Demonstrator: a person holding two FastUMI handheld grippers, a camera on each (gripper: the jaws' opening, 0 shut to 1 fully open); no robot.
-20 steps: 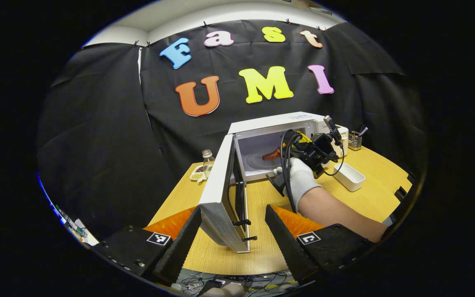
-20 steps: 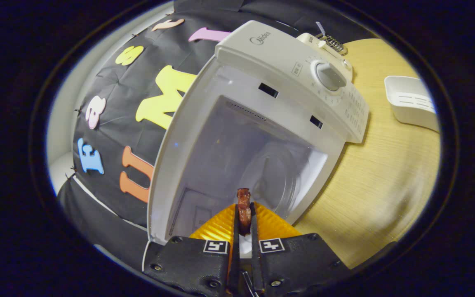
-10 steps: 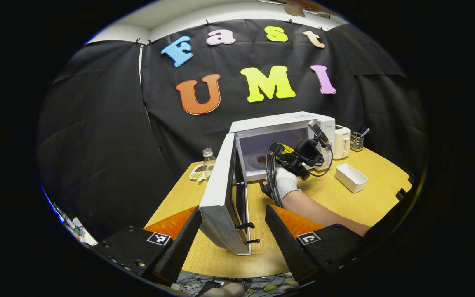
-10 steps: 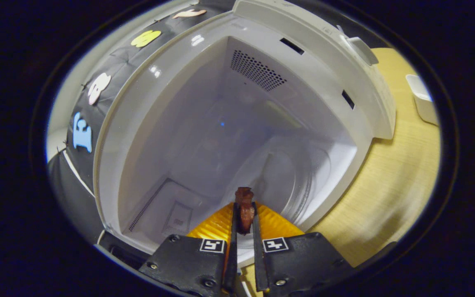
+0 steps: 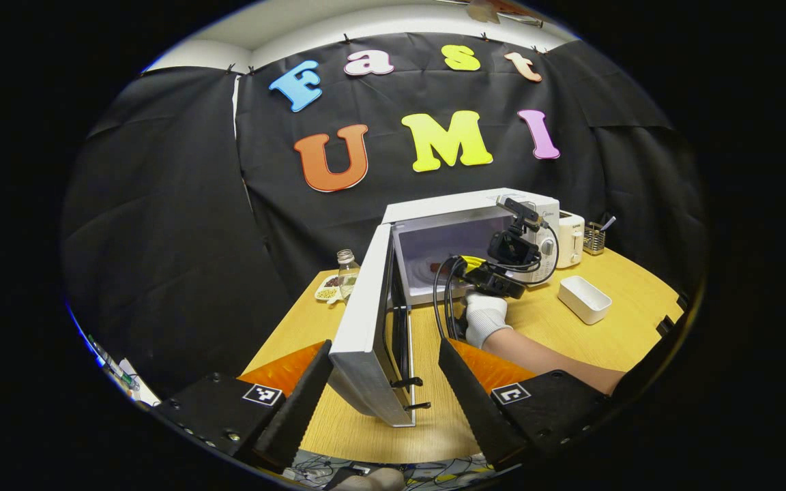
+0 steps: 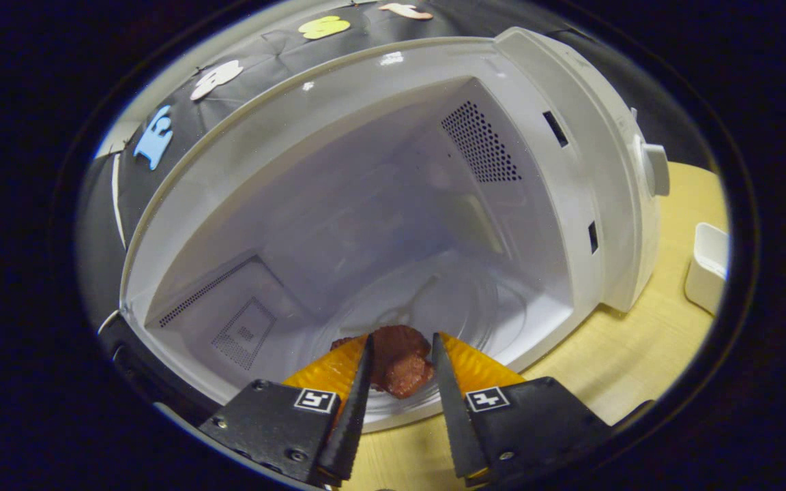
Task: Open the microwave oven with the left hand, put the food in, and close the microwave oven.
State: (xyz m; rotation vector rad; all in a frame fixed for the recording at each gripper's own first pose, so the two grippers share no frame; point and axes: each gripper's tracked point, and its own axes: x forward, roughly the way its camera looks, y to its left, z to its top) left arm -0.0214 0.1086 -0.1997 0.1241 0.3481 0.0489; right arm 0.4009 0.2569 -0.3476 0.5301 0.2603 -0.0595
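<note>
Black cloth walls the booth behind a wooden table, with perhaps a pale ceiling above.

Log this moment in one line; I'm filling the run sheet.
door: open | food: on turntable | right gripper: open, around food | left gripper: open, at door edge | next: withdraw, close

We note microwave oven white, cavity pale grey-white with dotted vent patches | food on its glass tray reddish-brown | table under the oven light wood-grain yellow | tray right of the oven white | glove before the oven white | bottle left of the oven clear.
</note>
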